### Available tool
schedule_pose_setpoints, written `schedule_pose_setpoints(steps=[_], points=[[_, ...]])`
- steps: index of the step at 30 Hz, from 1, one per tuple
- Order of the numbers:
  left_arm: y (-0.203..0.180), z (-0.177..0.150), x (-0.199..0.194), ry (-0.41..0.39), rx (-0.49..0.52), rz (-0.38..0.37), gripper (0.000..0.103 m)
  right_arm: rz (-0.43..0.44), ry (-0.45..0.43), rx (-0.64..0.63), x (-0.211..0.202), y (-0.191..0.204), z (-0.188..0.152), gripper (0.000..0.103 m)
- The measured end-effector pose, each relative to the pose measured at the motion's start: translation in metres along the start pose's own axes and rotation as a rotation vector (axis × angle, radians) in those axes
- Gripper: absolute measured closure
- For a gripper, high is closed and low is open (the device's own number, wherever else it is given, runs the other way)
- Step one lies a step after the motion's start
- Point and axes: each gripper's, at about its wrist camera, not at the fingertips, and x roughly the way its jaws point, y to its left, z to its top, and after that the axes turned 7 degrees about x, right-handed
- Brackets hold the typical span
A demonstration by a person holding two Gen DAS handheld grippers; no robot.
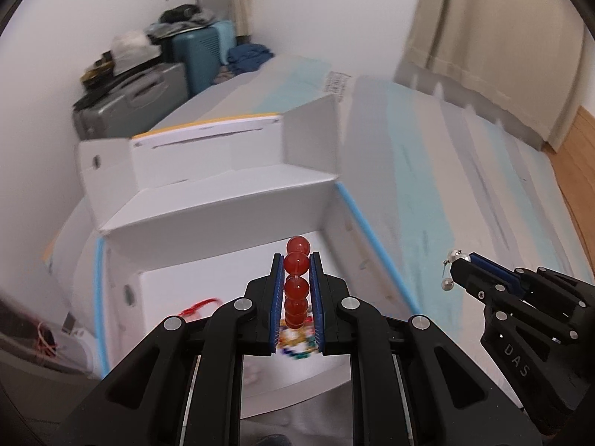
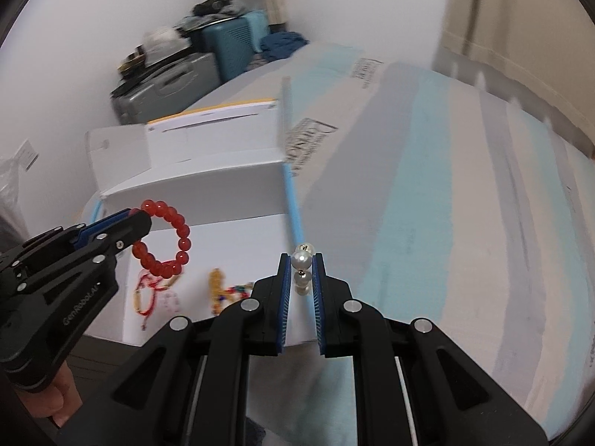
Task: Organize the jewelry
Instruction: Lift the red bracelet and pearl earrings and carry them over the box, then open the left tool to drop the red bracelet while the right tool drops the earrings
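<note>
My left gripper [image 1: 297, 260] is shut on a red bead bracelet [image 1: 297, 282] and holds it above the open white box [image 1: 223, 215]. The bracelet hangs as a ring from that gripper in the right wrist view [image 2: 167, 239]. My right gripper [image 2: 302, 260] is shut on a pearl earring [image 2: 302, 260], held over the box's right edge and the bed. The earring's pearls also show in the left wrist view [image 1: 453, 260] at the tip of the right gripper [image 1: 455, 265]. Inside the box lie a red cord bracelet [image 2: 147, 293], an amber bead piece [image 2: 215, 286] and a multicoloured bead piece [image 2: 238, 291].
The box has blue-taped edges [image 2: 292, 200] and raised white flaps [image 1: 160, 160]. It sits on a bed with a grey and light blue striped cover [image 2: 427, 204]. Suitcases [image 1: 148, 96] and clutter stand by the wall behind. Curtain [image 1: 502, 18] and wood floor [image 1: 580, 171] lie to the right.
</note>
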Motion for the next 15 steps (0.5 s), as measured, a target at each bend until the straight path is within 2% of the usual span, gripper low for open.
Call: schedule_pose_setpoints(steps=[6,15], points=[[0.040,-0.019,0.003,0.026,-0.044,0.029,0.090,0.032,0.041,-0.054,0.020,0.044,-0.006,0.092],[0.080,-0.043,0.018,0.074,-0.092,0.065,0.090,0.058,0.123,-0.097,0.055,0.078,-0.023,0.092]])
